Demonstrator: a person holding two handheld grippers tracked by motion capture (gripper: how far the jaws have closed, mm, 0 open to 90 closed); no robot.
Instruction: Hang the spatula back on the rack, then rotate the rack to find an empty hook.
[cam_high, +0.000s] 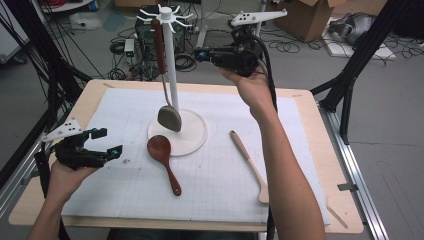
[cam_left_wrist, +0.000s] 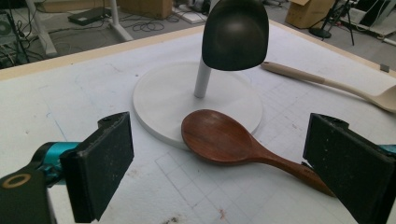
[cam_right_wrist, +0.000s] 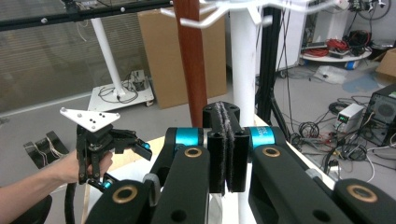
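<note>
The right gripper (cam_high: 204, 54) hangs in the air beyond the far edge of the tabletop (cam_high: 320, 150), jaws pressed together on nothing, level with the top of the white rack (cam_high: 169, 55). A spatula (cam_high: 162, 75) hangs from one of the rack's hooks, its brown handle up and its grey blade just above the round base. The left gripper (cam_high: 107, 142) rests low near the left edge of the tabletop, jaws spread wide and empty. The dark wooden spoon (cam_high: 164, 161) lies flat between that gripper and the middle of the tabletop, bowl touching the base's rim, handle running toward the near edge. A pale wooden spatula (cam_high: 248, 165) lies toward the right edge.

In the left gripper view, the spoon (cam_left_wrist: 233, 144) lies straight ahead between the wide jaws, its long axis crossing their line and the handle ending by the right-hand jaw. The left gripper is plainly the nearer one, so picking the spoon up looks like its job, probably by the handle.

In the right gripper view, the pads (cam_right_wrist: 219, 144) meet flush, the spatula handle (cam_right_wrist: 194, 60) and the rack post (cam_right_wrist: 243, 60) stand just behind them, and the left gripper (cam_right_wrist: 133, 161) shows farther off.
</note>
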